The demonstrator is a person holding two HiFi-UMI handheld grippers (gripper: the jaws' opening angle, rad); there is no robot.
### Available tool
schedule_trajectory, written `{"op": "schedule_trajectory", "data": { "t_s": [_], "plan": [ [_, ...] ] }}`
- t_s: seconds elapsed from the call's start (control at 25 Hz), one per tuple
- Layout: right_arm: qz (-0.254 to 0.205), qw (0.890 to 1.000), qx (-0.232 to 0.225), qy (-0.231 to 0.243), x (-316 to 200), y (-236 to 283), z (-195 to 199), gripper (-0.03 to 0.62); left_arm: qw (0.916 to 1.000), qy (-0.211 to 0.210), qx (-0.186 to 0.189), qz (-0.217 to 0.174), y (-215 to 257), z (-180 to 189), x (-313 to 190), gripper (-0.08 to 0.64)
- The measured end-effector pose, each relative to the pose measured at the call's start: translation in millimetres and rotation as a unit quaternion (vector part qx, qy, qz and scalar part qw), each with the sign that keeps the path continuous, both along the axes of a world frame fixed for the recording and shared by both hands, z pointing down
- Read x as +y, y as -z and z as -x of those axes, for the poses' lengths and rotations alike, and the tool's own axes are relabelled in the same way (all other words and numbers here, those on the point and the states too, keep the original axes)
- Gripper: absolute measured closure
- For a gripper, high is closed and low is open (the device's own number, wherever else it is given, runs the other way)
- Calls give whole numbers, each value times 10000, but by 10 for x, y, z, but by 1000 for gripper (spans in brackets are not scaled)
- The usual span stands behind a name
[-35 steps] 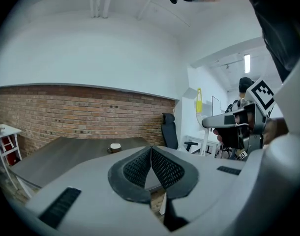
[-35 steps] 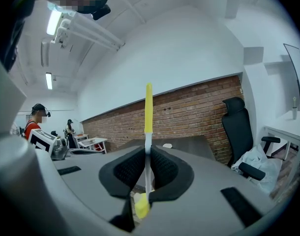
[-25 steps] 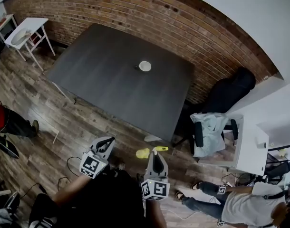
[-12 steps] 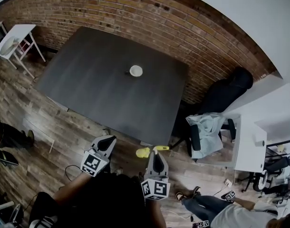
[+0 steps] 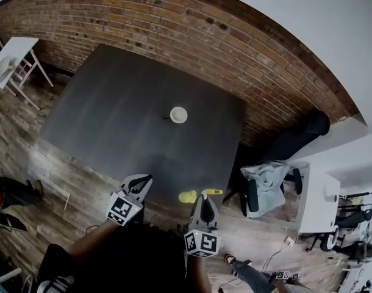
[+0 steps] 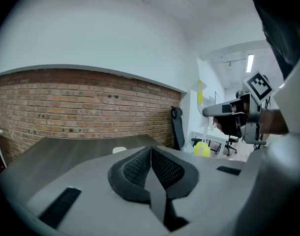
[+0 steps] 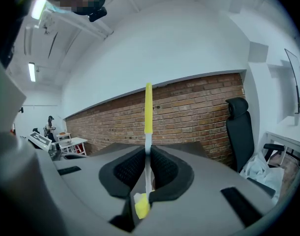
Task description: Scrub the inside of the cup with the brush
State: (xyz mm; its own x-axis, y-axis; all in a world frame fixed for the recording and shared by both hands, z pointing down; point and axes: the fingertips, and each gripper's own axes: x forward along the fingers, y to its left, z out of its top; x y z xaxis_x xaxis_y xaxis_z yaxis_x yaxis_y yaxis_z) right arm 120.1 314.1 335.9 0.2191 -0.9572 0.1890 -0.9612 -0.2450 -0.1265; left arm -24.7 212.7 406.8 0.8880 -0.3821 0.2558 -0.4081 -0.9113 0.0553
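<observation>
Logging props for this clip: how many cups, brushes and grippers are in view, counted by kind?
cup: 1
brush, held in the right jaws: 1
grippers, left gripper and right gripper: 2
Total: 4

Yellow brush (image 5: pixel 187 196), white cup (image 5: pixel 178 115), dark grey table (image 5: pixel 113 115)

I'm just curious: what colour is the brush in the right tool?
The brush is yellow with a white stretch; clearest in the right gripper view.
</observation>
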Motion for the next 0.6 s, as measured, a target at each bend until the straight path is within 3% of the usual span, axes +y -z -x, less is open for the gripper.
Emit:
{"op": "schedule_trajectory", "data": {
  "t_s": [0.32, 0.6],
  "plan": [
    [249, 9993, 77, -274, -1023, -39, 70, 541, 9992, -296, -184, 190, -212, 64, -1016, 526],
    [272, 9985, 219, -413, -1506, -25, 138, 541, 9973, -580, -333, 297, -499, -34, -1636, 526]
  ]
}}
